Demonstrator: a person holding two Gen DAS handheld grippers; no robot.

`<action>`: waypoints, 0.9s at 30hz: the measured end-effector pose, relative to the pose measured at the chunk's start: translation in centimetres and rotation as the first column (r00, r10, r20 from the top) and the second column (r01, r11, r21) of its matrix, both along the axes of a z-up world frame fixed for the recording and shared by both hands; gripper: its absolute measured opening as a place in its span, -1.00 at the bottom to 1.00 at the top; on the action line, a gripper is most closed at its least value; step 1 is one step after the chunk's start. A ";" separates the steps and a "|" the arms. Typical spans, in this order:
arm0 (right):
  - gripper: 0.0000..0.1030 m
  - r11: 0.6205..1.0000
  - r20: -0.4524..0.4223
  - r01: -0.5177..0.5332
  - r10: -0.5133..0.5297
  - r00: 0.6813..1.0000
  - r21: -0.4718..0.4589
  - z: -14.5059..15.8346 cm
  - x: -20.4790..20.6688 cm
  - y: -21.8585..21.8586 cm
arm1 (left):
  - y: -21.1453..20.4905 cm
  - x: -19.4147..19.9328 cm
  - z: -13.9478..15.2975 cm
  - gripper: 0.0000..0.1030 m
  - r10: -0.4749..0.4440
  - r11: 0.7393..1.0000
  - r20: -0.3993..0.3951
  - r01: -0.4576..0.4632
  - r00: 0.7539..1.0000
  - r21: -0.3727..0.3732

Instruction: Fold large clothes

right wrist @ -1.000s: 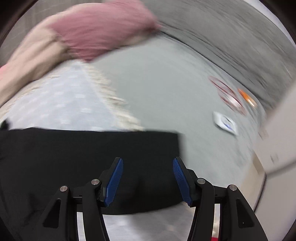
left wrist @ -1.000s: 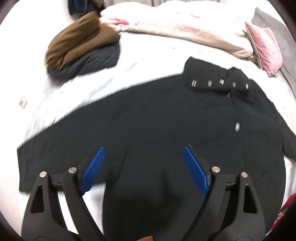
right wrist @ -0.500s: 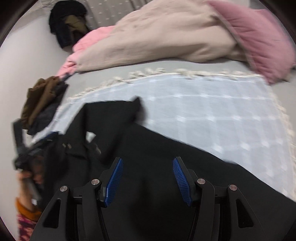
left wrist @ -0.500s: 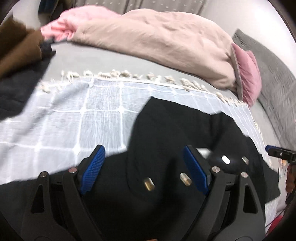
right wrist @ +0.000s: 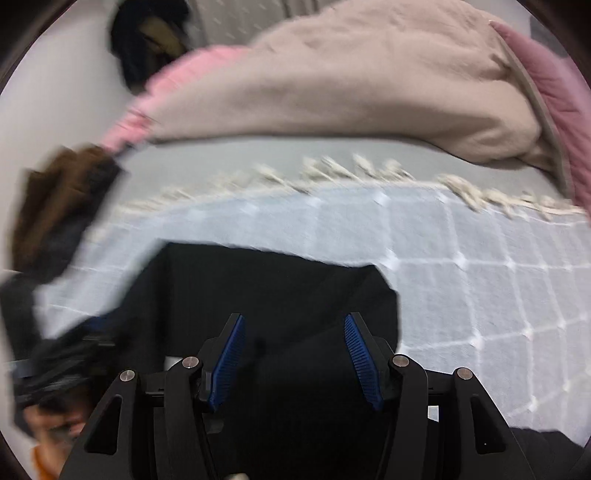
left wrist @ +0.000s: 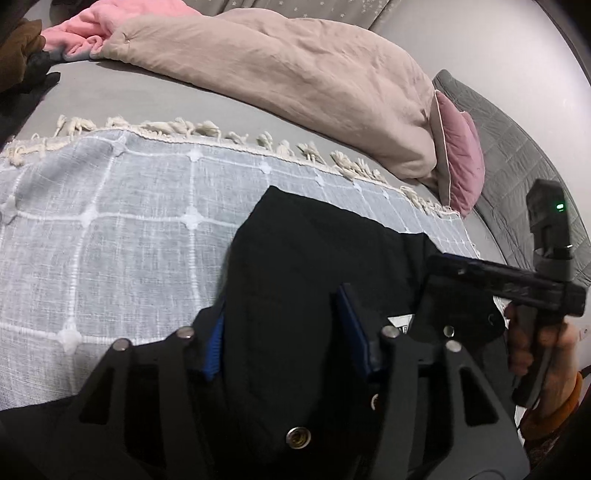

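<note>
A large black garment (left wrist: 303, 266) with metal snap buttons lies on a pale blue checked throw (left wrist: 110, 229) on the bed. My left gripper (left wrist: 284, 332) is open, low over the garment's collar flap, with black cloth between its blue pads (left wrist: 354, 332). My right gripper (right wrist: 295, 350) is open over the other collar flap (right wrist: 280, 280), cloth bulging between its fingers. The right gripper also shows at the right of the left wrist view (left wrist: 498, 284), close beside the left one.
A beige duvet (left wrist: 295, 74) and a pink pillow (left wrist: 461, 173) lie along the far side of the bed. A pink cloth (left wrist: 92, 26) and a brown and dark clothes pile (right wrist: 62, 206) sit at the far left. The throw has a tasselled fringe (left wrist: 221, 133).
Both grippers have moved up the garment to its collar and dropped low onto it. The right gripper swung left and now sits beside the left one. Both stay open.
</note>
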State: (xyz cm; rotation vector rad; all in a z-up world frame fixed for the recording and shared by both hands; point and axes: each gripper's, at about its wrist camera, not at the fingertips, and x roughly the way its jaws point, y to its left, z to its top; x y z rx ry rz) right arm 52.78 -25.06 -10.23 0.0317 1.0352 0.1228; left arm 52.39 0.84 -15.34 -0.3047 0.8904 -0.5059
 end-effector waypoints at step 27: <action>-0.36 0.993 0.158 0.083 -0.096 0.983 0.089 -3.9 1.6 -3.6 | 0.3 -2.9 2.1 0.22 0.239 0.949 0.146 -0.263 0.960 0.175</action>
